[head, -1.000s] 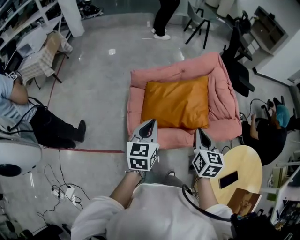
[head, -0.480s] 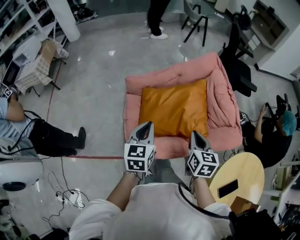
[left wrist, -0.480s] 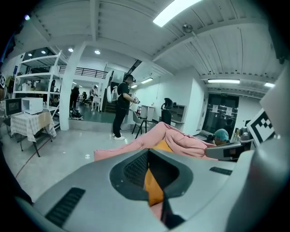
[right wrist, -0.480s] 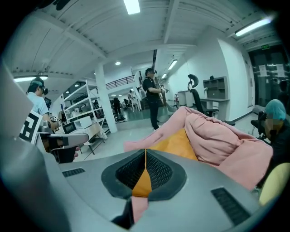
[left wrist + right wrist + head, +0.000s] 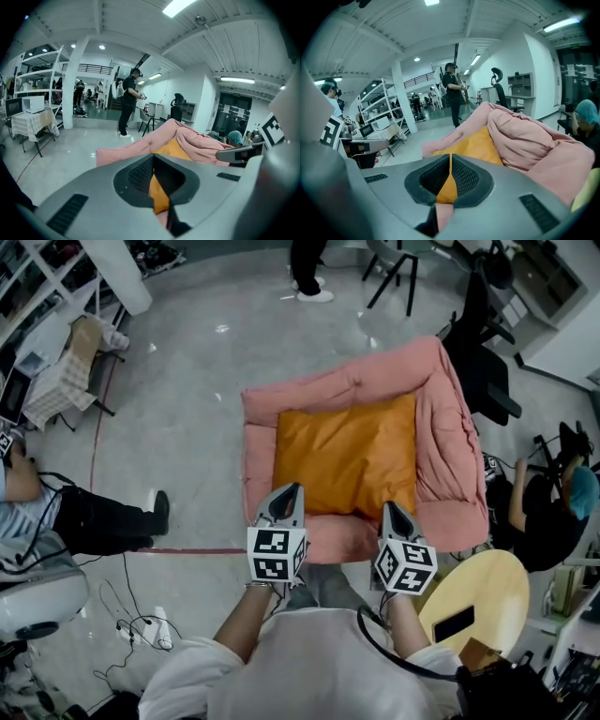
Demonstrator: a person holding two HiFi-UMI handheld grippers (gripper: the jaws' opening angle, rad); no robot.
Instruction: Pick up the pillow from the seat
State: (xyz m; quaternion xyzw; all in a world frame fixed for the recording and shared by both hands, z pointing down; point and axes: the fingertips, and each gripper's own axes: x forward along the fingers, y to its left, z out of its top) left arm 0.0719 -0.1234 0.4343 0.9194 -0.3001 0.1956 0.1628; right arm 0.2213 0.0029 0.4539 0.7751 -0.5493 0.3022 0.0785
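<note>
Orange pillow [image 5: 345, 457] lies flat in the pink seat [image 5: 452, 442] — left gripper [image 5: 292, 488] and right gripper [image 5: 388, 507] hover by its near edge, jaws closed, empty.

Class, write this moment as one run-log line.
stage: pre-grasp | left claw: shut, empty | right claw: shut, empty | pillow: lying on pink seat, not gripped

pillow [image 5: 345, 457]: orange, roughly rectangular, plump, smooth fabric with a slight sheen; lies flat in the middle of the seat [image 5: 452, 442]; seat: pink, quilted, low, raised padded rim at the back and both sides, lower roll at the front; pillow's far edge sits against the back rim; near edge meets the front roll
</note>
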